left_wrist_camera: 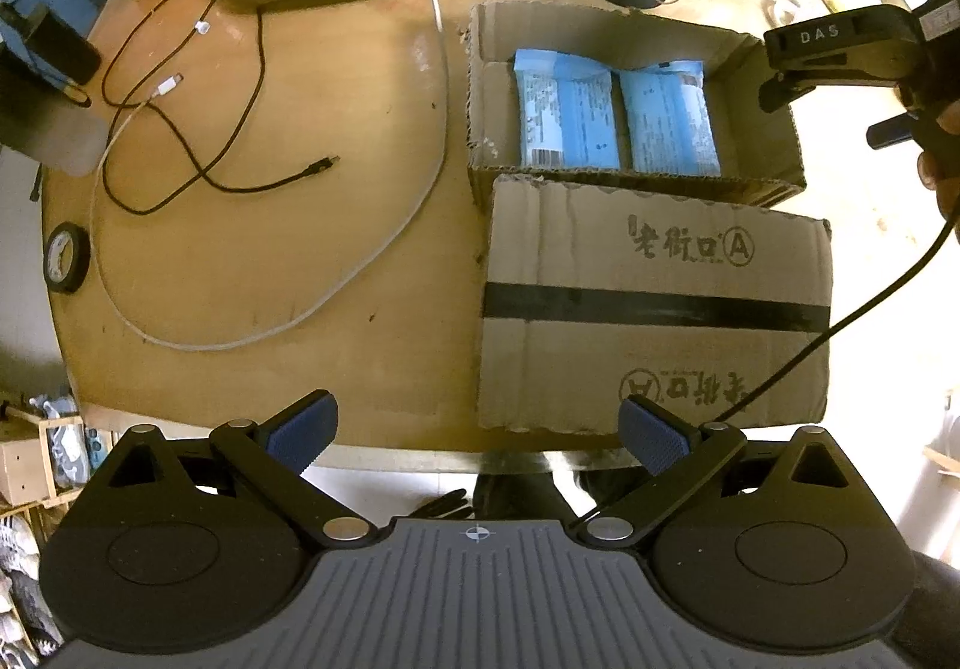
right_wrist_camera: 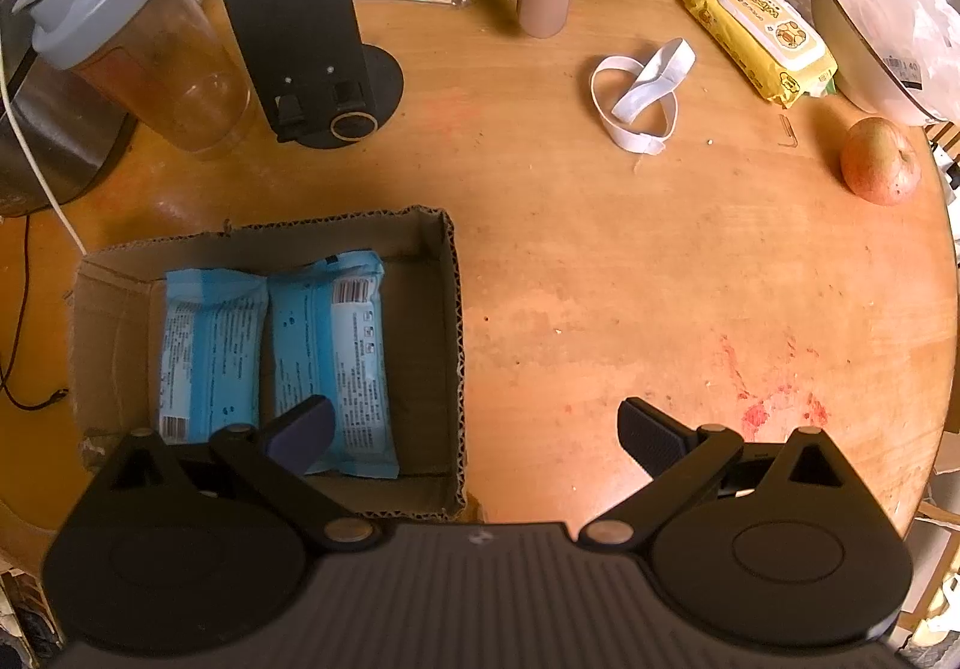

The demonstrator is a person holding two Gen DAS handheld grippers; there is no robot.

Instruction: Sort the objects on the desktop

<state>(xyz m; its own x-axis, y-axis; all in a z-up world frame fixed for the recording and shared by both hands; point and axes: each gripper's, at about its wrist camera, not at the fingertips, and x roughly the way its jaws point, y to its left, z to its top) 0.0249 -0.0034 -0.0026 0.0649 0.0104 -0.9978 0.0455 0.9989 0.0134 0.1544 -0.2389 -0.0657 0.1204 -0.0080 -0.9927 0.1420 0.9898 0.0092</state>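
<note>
We hold both the left hand-held gripper (left_wrist_camera: 477, 432) and right hand-held gripper (right_wrist_camera: 477, 435) released and empty above the table (right_wrist_camera: 600, 279), where two blue packets (right_wrist_camera: 273, 351) lie side by side inside the cardboard box (right_wrist_camera: 450, 309).

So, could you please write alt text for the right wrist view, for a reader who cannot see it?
The open right claw hovers empty over a round wooden table, beside an open cardboard box holding two blue packets side by side. Farther off lie a white elastic band, a yellow wet-wipes pack and an apple.
</note>
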